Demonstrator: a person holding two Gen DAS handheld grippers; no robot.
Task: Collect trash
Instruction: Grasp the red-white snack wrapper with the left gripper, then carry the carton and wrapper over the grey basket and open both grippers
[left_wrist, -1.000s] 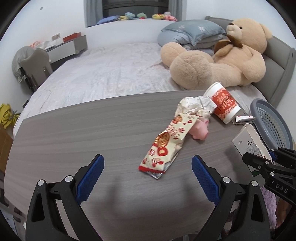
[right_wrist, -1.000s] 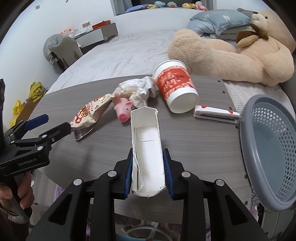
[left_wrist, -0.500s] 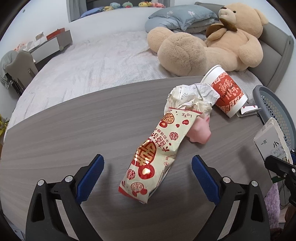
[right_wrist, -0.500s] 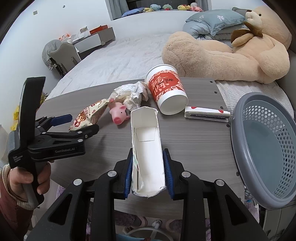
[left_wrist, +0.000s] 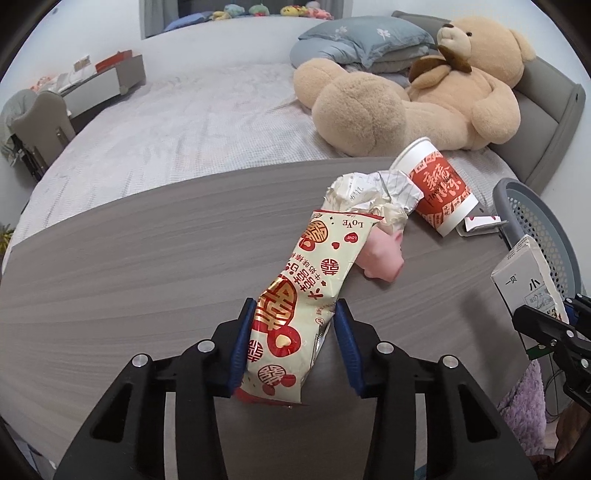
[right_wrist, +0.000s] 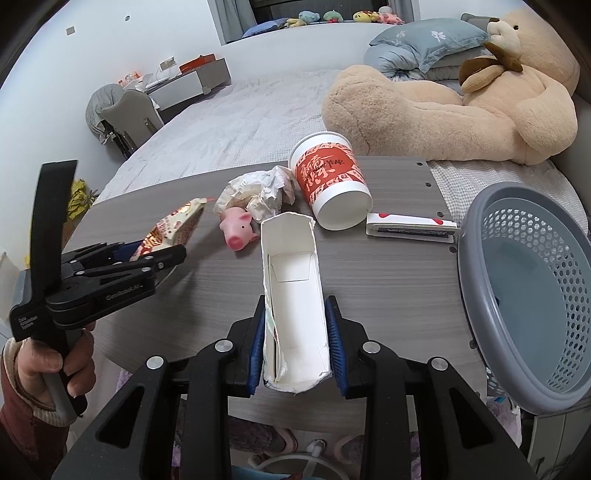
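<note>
My left gripper (left_wrist: 293, 332) is shut on a cream and red snack wrapper (left_wrist: 303, 295) lying on the grey wooden table (left_wrist: 147, 258). My right gripper (right_wrist: 295, 343) is shut on an open white carton (right_wrist: 293, 291), held above the table's near edge; the carton also shows in the left wrist view (left_wrist: 528, 280). Crumpled paper (right_wrist: 262, 192), a pink toy pig (right_wrist: 238, 230), a tipped red and white paper cup (right_wrist: 332, 184) and a flat white packet (right_wrist: 410, 227) lie on the table. A grey plastic basket (right_wrist: 524, 295) stands at the table's right.
A bed with a large teddy bear (right_wrist: 461, 99) and pillows lies behind the table. A chair and desk (right_wrist: 140, 107) stand far left. The left gripper shows in the right wrist view (right_wrist: 147, 258), held by a hand.
My left gripper moved forward over the snack wrapper and closed on it. My right gripper kept the carton and shifted slightly left of the basket.
</note>
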